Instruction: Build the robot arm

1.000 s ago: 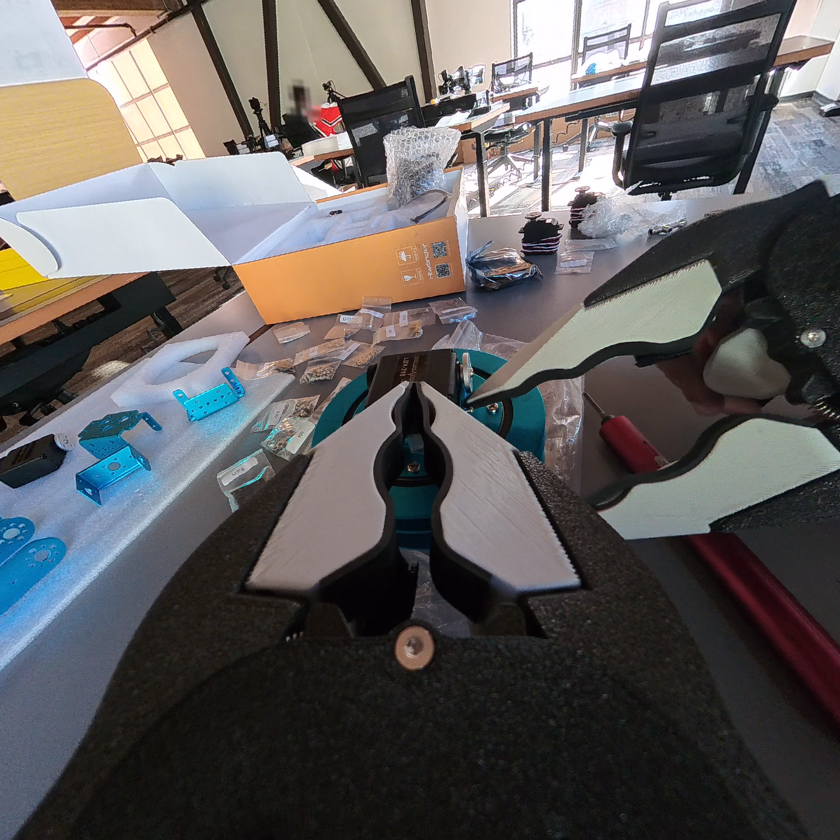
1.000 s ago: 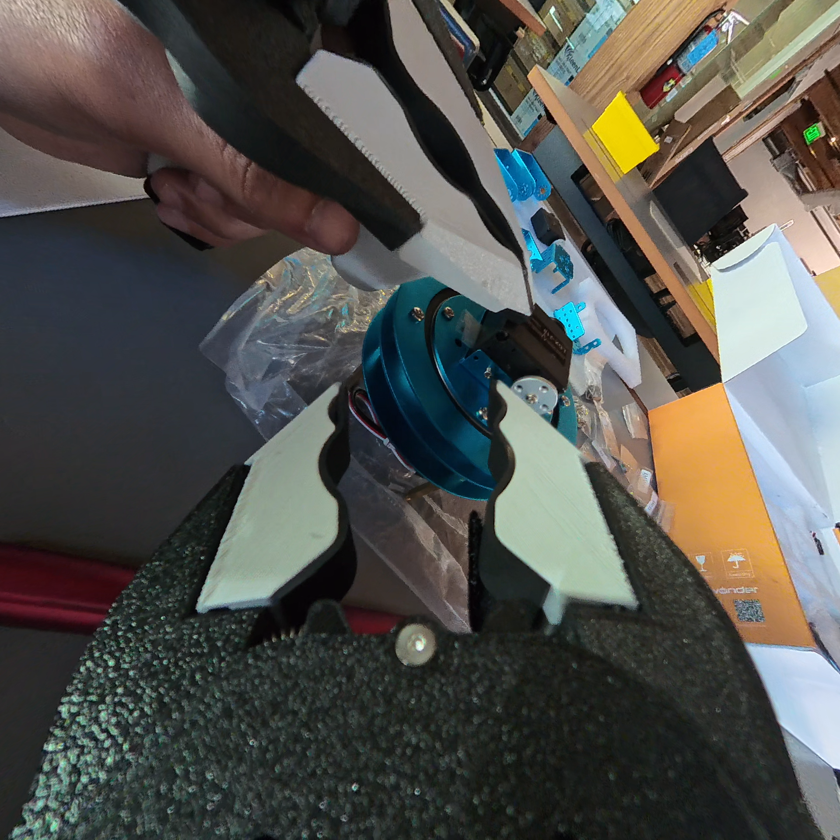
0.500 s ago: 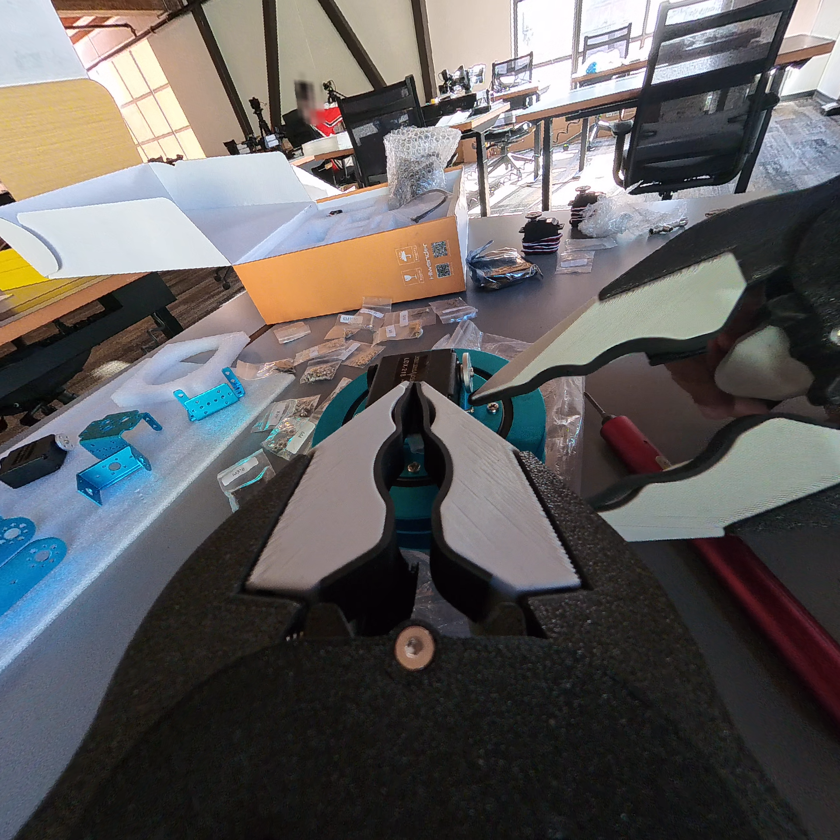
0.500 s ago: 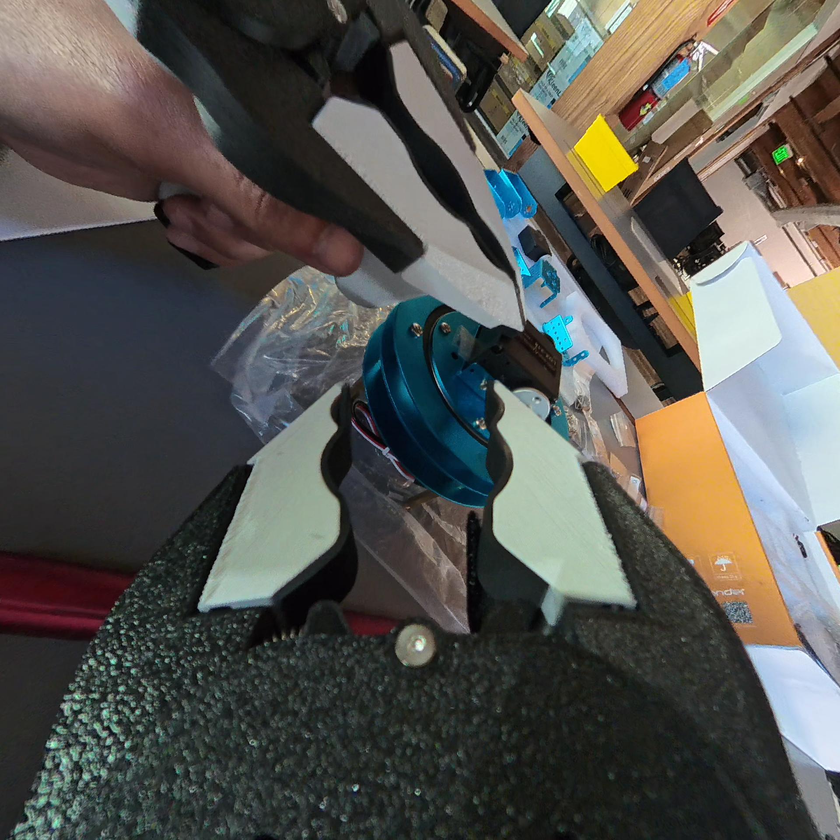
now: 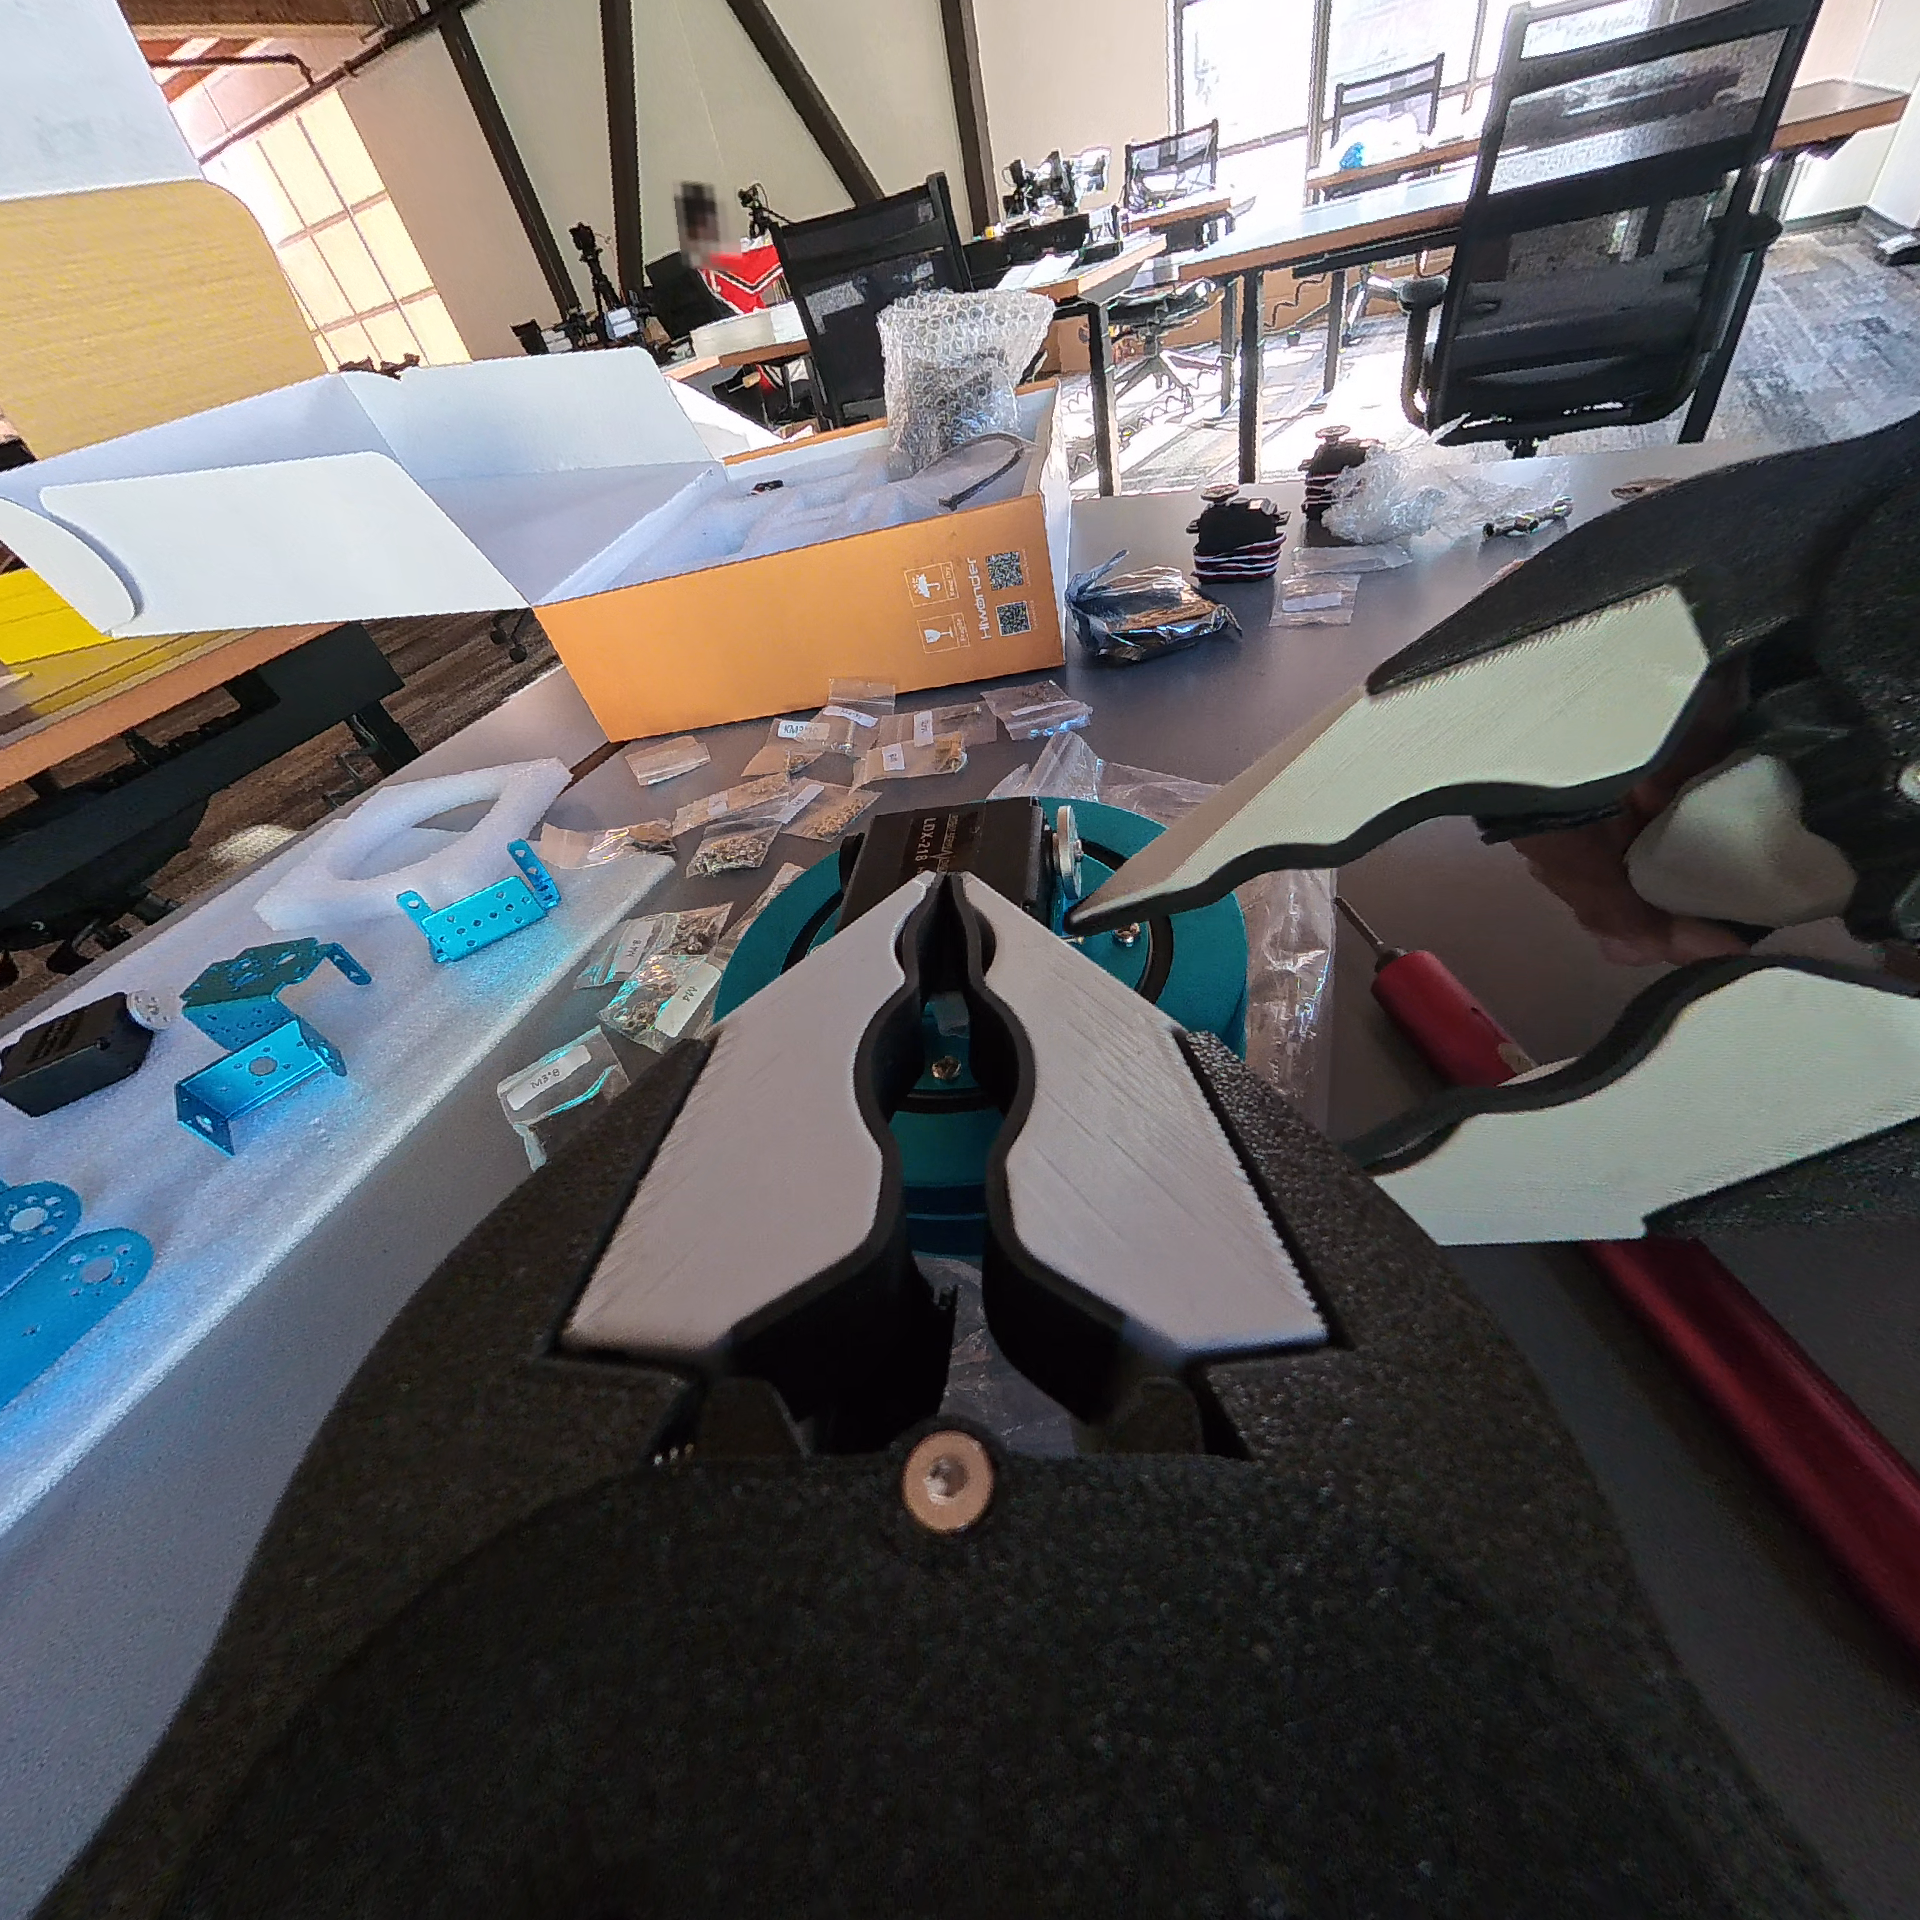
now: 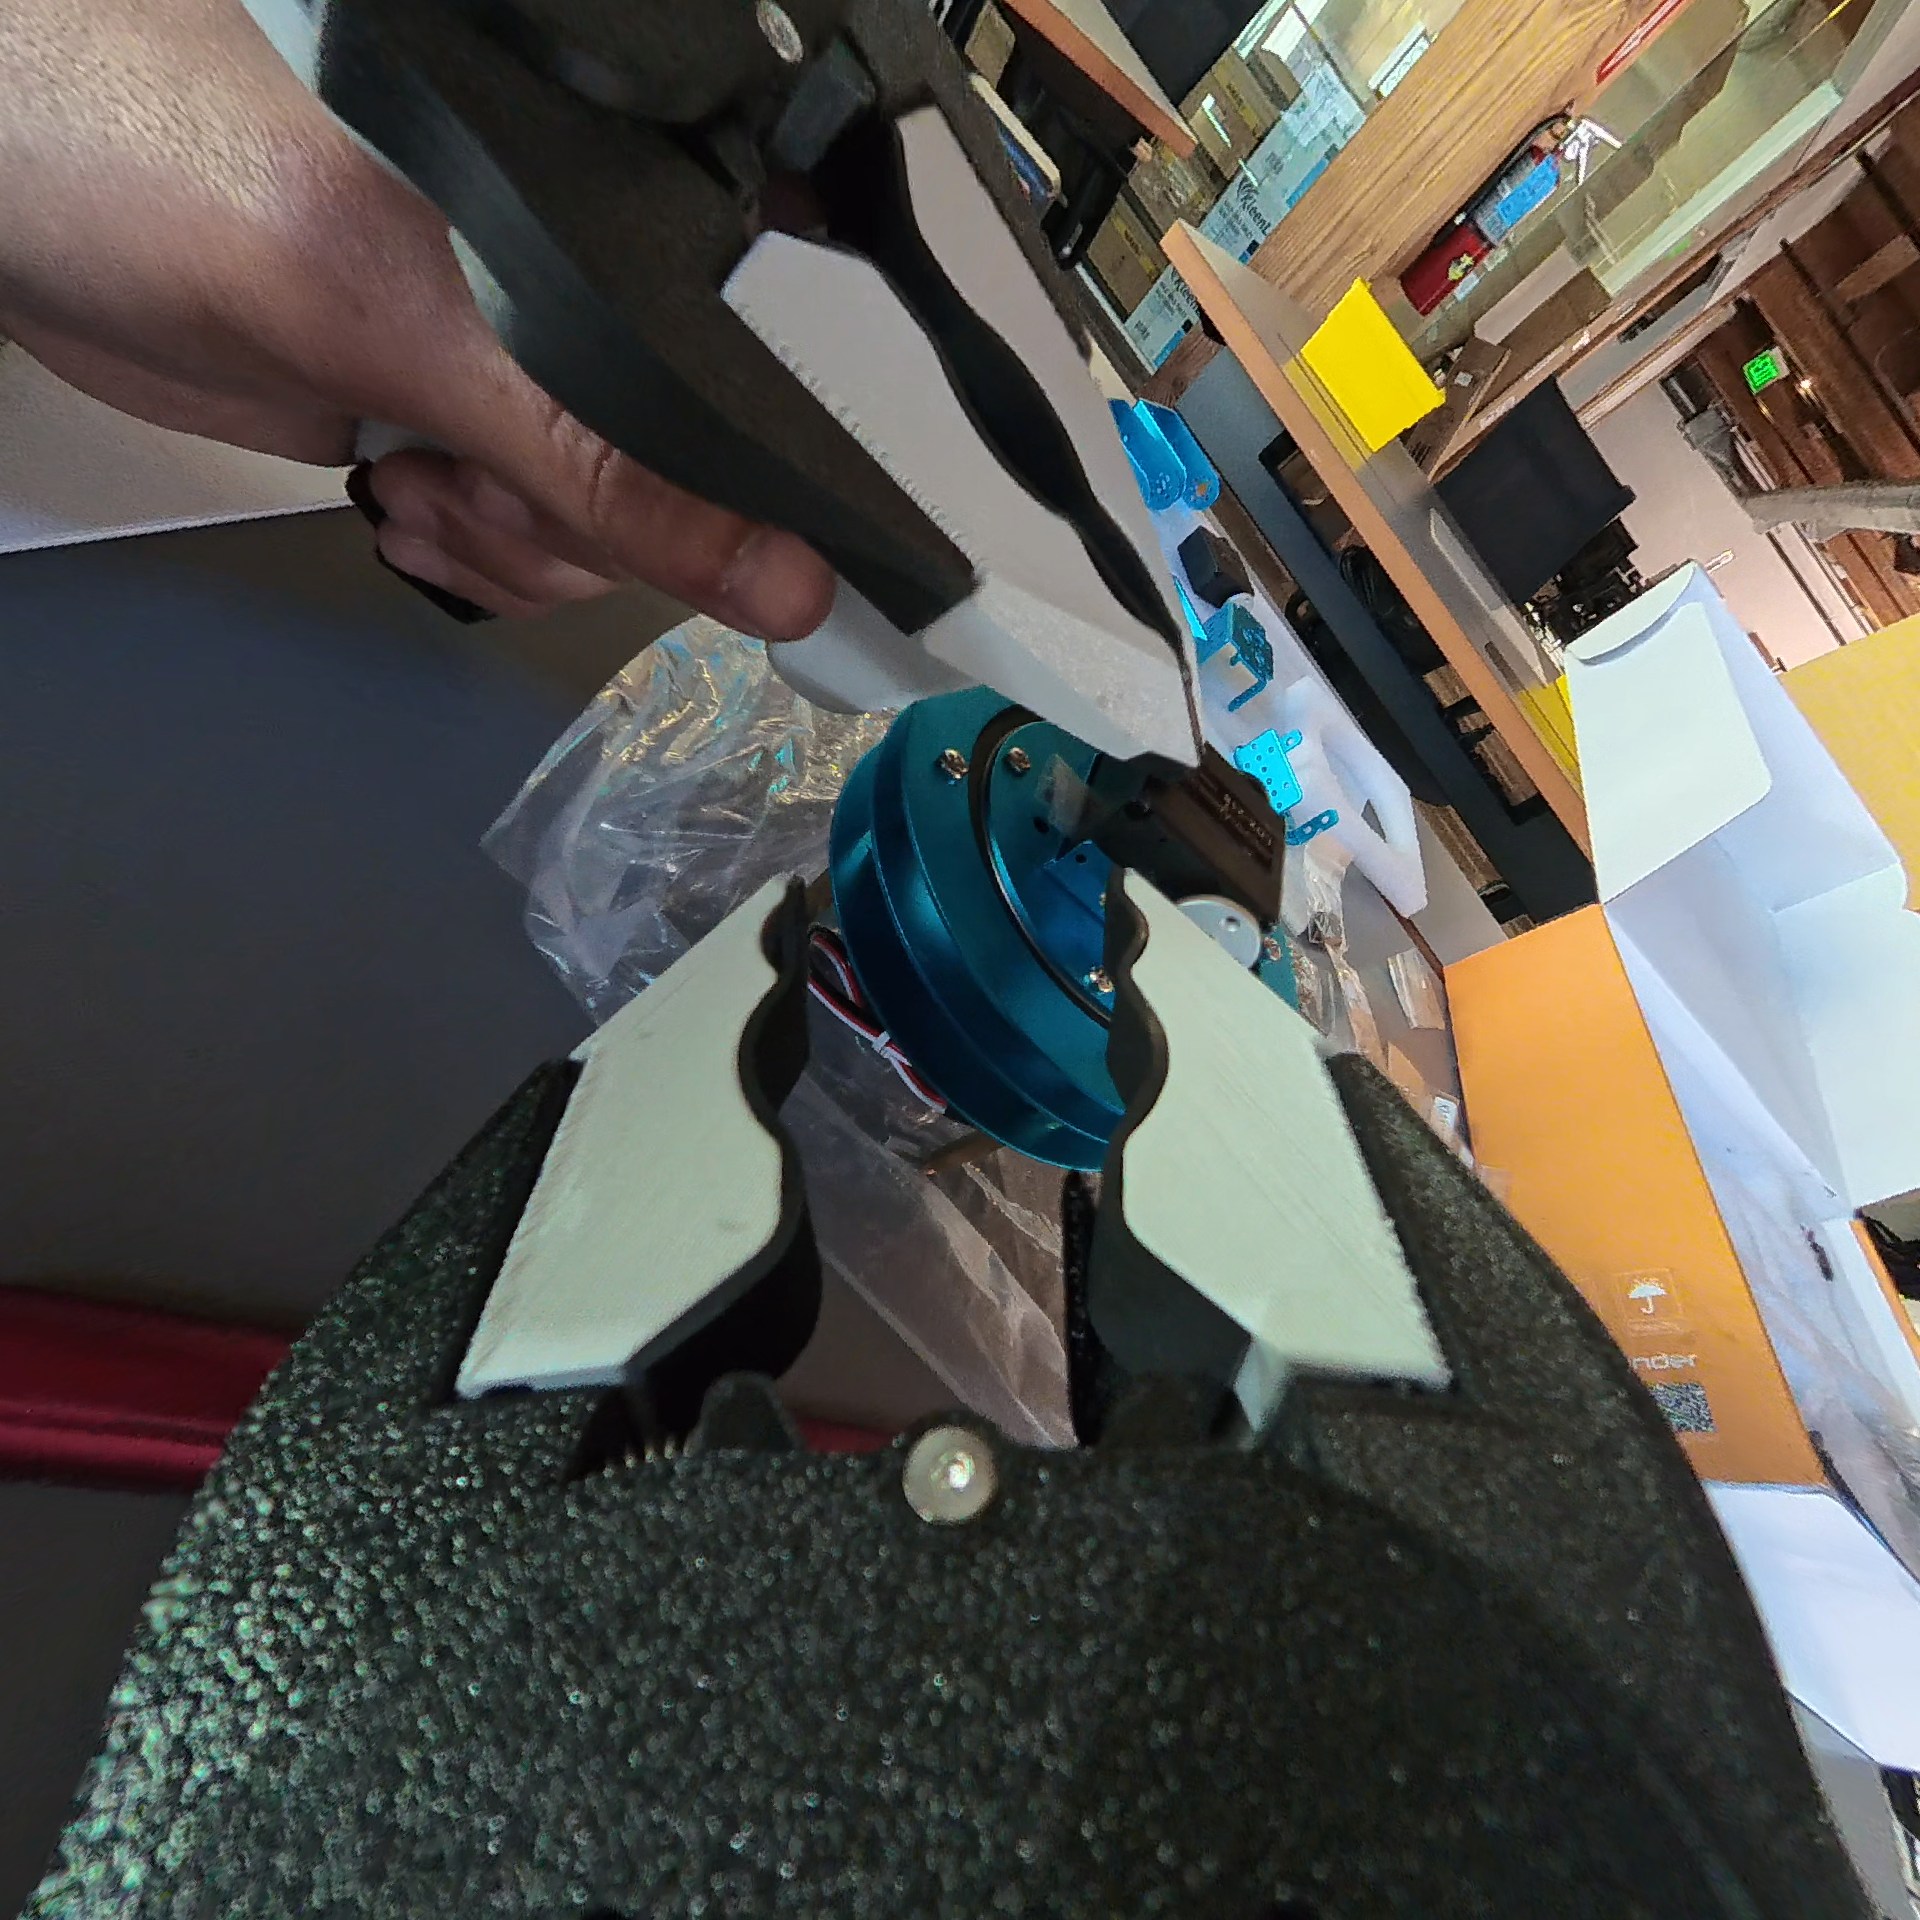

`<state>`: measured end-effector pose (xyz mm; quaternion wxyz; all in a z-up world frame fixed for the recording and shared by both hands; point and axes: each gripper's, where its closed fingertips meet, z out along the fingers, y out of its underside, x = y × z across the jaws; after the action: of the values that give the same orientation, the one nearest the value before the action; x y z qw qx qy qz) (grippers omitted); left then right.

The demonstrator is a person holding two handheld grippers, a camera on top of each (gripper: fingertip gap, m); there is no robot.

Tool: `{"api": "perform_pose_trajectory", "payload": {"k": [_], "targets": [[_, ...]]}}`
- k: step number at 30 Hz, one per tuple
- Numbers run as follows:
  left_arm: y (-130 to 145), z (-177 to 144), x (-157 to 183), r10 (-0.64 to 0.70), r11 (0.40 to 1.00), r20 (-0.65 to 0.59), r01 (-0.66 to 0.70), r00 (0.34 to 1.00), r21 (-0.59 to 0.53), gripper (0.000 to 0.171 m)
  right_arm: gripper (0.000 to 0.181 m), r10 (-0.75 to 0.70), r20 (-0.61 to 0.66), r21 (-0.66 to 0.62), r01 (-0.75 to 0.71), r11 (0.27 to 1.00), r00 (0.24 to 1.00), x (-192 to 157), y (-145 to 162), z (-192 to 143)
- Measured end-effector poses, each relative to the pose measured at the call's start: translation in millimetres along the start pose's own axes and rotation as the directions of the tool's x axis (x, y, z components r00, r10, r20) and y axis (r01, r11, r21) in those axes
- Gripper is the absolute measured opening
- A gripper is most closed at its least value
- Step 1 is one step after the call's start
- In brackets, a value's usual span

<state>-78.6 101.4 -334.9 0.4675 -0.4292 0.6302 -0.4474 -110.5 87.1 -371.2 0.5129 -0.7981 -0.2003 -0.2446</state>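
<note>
The left gripper (image 5: 940,883) stays pinched shut on the black servo (image 5: 940,836) atop the blue round base (image 5: 1195,971) at the table's middle, while the right gripper (image 6: 951,899), jaws spread wide, has drawn slightly back, straddling the base's edge without touching.

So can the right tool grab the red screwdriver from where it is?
Probably yes. The right tool is open and holds nothing, and the red screwdriver lies bare on the table just beside it. The left tool is shut over the blue round base, away from it.
</note>
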Motion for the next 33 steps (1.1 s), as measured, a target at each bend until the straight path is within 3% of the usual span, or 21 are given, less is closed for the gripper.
{"api": "perform_pose_trajectory", "payload": {"k": [12,18,21,25,29,33], "targets": [[0,0,1,0.006,1.000,-0.004,-0.006,1.000,-0.003,0.000,0.054,0.004,-0.028,0.012,-0.004,1.000,1.000,5,-1,-5],[0,0,1,0.015,1.000,0.001,-0.015,1.000,-0.008,0.000,0.052,0.222,-0.017,0.091,-0.219,0.971,0.975,21,-2,-27],[0,-2,-1,0.016,1.000,0.011,-0.015,1.000,-0.007,0.002,0.044,0.450,0.048,0.155,-0.452,0.879,0.892,35,-1,-48],[1,-10,-13,0.008,1.000,0.046,-0.008,0.999,-0.013,0.009,0.031,0.633,0.241,0.284,-0.677,0.679,0.736,52,4,-81],[-4,-24,-26,0.001,1.000,0.079,-0.002,0.997,0.015,0.009,0.037,0.675,0.291,0.418,-0.725,0.547,0.677,79,21,-103],[0,-29,-37,-0.009,1.000,0.106,0.009,0.994,-0.002,0.010,0.027,0.671,0.260,0.518,-0.686,0.510,0.695,89,19,-123]]}}
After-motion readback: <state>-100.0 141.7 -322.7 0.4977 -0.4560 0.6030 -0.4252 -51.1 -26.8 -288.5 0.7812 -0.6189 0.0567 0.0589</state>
